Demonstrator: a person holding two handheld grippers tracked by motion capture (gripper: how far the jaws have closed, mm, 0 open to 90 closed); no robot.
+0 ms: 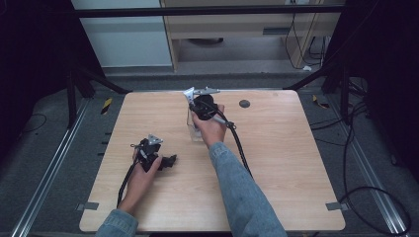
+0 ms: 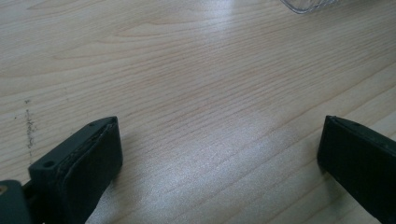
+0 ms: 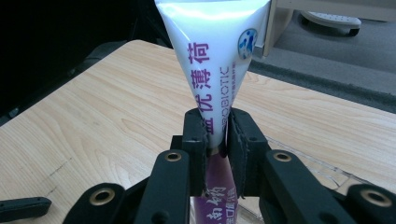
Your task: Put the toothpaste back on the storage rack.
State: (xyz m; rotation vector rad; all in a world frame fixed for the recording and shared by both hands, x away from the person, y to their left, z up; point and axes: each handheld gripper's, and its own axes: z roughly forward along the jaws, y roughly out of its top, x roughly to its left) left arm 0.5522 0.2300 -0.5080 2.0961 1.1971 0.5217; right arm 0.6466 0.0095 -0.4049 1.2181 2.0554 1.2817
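The right tool (image 3: 216,133) is gripping a white and purple tube (image 3: 212,65) upright over a clear glass (image 1: 194,129) mid-counter, seemingly midway through placing or lifting it, while the left tool (image 2: 219,154) is resting wide open, holding nothing, on the counter (image 1: 276,163).

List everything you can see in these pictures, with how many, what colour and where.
tube: one, white and purple, upright, clamped in the right hand-held gripper
clear container: one, transparent, mid-table under the tube
table: one, light wood
dark round spot: one, far side of the table
tape strips: two, grey, near corners
left hand-held gripper: one, black, jaws wide apart over bare wood
right hand-held gripper: one, black, pinching the tube
sleeves: two, blue denim
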